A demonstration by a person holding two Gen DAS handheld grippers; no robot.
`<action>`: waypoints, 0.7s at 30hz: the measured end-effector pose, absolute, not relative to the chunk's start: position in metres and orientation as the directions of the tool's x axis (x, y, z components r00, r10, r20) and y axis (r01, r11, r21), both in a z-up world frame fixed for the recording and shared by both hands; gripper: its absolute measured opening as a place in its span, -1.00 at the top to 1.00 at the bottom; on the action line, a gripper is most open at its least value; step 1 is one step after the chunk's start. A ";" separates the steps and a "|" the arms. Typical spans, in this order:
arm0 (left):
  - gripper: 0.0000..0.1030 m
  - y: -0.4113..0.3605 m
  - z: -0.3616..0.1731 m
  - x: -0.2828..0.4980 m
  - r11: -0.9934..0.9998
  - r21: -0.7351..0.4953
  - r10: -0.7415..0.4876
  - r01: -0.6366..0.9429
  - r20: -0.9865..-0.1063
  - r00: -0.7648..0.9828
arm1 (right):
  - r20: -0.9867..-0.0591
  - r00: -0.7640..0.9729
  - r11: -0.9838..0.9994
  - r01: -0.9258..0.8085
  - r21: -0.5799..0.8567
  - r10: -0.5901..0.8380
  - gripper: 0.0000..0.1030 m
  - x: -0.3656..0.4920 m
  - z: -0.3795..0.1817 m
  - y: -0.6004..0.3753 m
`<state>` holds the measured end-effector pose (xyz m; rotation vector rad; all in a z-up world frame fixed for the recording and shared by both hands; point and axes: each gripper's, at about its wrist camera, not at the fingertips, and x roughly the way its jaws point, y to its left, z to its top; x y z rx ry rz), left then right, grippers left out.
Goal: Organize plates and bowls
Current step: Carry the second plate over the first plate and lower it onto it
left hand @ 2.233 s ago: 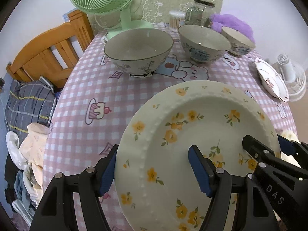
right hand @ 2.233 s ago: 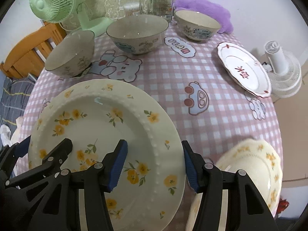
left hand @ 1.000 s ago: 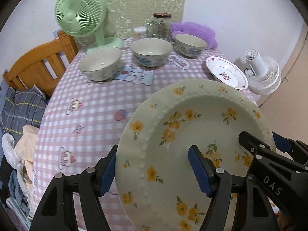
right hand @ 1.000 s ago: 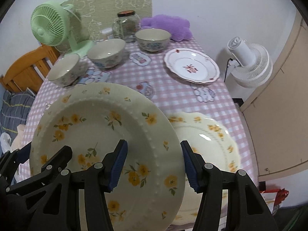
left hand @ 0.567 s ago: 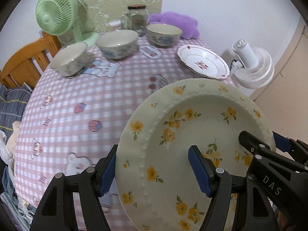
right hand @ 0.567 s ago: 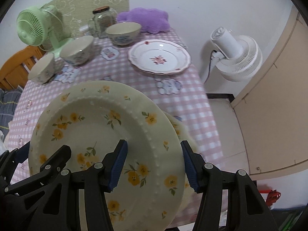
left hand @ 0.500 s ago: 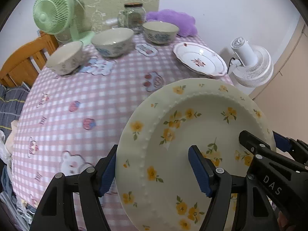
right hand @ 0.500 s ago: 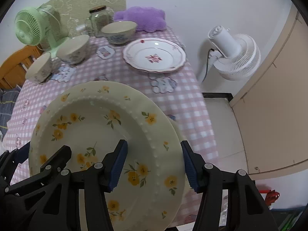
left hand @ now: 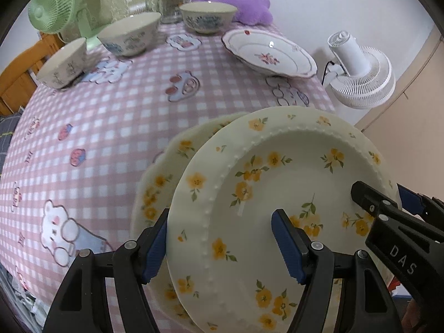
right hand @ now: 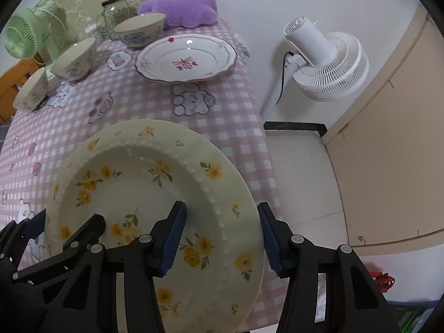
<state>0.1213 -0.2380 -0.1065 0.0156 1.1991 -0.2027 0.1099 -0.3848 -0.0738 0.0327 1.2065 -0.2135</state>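
Observation:
Both grippers hold one cream plate with yellow flowers tilted above the table's near right corner. My left gripper is shut on its left rim. On the opposite rim my right gripper grips the same plate, its jaws closing a little tighter. A second flowered plate lies on the pink checked cloth just beneath, peeking out at the left; the right wrist view hides it. Further back are a red-patterned plate and three bowls.
The table's right edge drops to a tiled floor where a white fan stands by a beige door. At the back stand a green fan, a glass jar and a purple cushion; a wooden chair is left.
Both grippers carried the flowered plate toward the table's near right corner and lower. It now hangs over the second flowered plate, covering it in the right wrist view.

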 end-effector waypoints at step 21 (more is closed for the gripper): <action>-0.48 -0.245 -0.121 0.126 0.990 -0.039 -0.086 0.139 -0.933 0.350 | -0.928 0.340 0.982 0.159 -0.101 -0.150 0.03 0.114 -0.086 -0.387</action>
